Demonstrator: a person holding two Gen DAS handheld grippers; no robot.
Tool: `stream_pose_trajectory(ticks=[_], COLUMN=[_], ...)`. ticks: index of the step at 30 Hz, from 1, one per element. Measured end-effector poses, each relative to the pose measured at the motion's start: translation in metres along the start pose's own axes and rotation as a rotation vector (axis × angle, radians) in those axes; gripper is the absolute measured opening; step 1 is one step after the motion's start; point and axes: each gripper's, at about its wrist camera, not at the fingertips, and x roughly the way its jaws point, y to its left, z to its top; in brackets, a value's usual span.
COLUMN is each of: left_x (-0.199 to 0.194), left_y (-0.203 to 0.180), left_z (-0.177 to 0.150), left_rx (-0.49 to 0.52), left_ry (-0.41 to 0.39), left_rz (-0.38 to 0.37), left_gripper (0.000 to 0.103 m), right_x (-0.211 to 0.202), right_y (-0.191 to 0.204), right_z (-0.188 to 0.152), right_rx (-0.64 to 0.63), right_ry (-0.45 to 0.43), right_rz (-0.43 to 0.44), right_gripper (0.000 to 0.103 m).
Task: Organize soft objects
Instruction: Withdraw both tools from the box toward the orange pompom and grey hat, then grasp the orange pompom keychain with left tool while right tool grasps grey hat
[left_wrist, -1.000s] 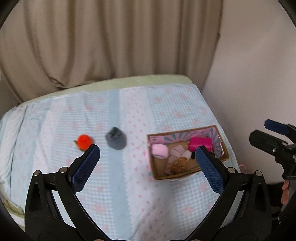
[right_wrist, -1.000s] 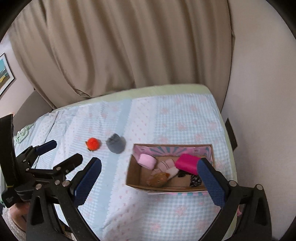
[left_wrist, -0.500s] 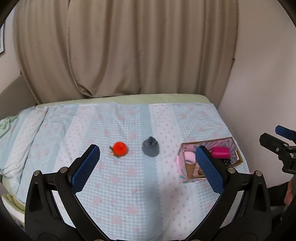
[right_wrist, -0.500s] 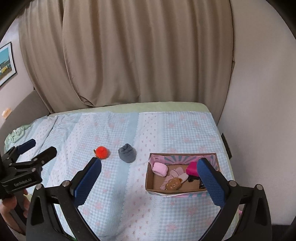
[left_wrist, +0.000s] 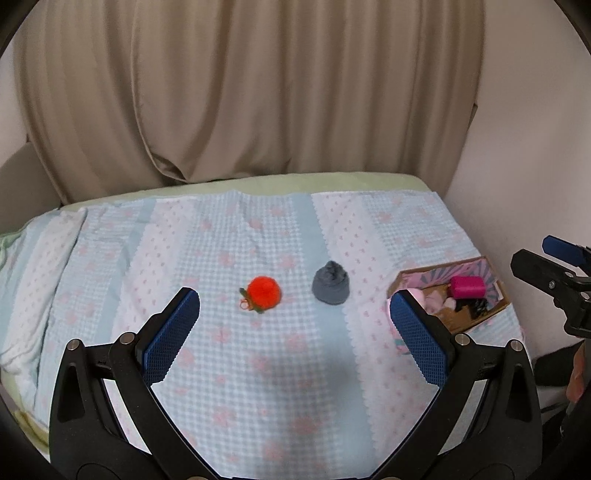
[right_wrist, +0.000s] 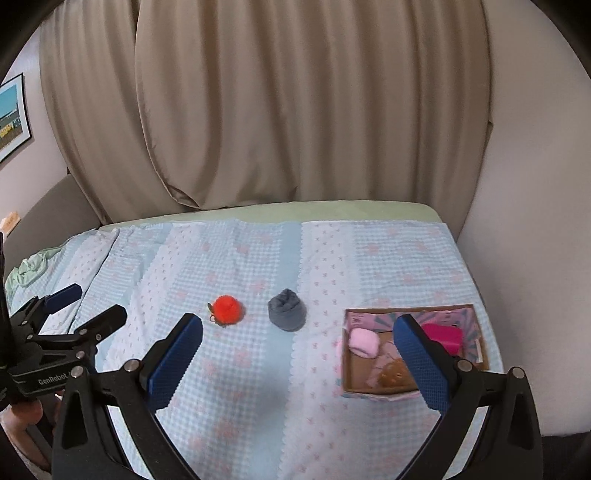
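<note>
An orange pompom (left_wrist: 263, 291) (right_wrist: 228, 305) and a grey rolled sock (left_wrist: 330, 287) (right_wrist: 287, 309) lie side by side in the middle of the bed. To their right stands a cardboard box (left_wrist: 496, 308) (right_wrist: 350, 378) holding a light pink roll (right_wrist: 364, 343), a magenta roll (left_wrist: 467, 287) (right_wrist: 443, 334), a brown plush (right_wrist: 393, 376) and other soft pieces. My left gripper (left_wrist: 294, 309) hangs open above the bed in front of the pompom and sock, empty. My right gripper (right_wrist: 298, 335) is open and empty too, held back from the sock and box.
A blue and pink patterned blanket (left_wrist: 258, 369) (right_wrist: 240, 369) covers the bed. Beige curtains (left_wrist: 240, 92) hang behind it and a wall (left_wrist: 517, 147) runs along the right side. A framed picture (right_wrist: 13, 118) hangs at left. Each gripper shows at the edge of the other's view.
Both grippers pulled back and tilted up from the box, so the whole bed is in view. The pompom, sock and box stayed put.
</note>
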Motion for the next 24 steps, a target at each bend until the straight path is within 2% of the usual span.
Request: stream_pose_trajectory(ticks=[6, 14, 24], left_x=[0.055, 0.169, 0.305], left_y=[0.035, 0.07, 0.079], left_z=[-0.006, -0.027, -0.06], left_rx=[0.022, 0.082, 0.222], left_ry=[0.022, 0.055, 0.092], left_rz=[-0.024, -0.057, -0.082], left_gripper=[0.103, 0.103, 0.102], right_x=[0.064, 0.173, 0.293], right_y=[0.025, 0.037, 0.029], right_z=[-0.005, -0.025, -0.062], right_rx=[0.012, 0.026, 0.053], right_ry=[0.024, 0.048, 0.096], right_rz=[0.011, 0.018, -0.026], right_gripper=[0.103, 0.103, 0.103])
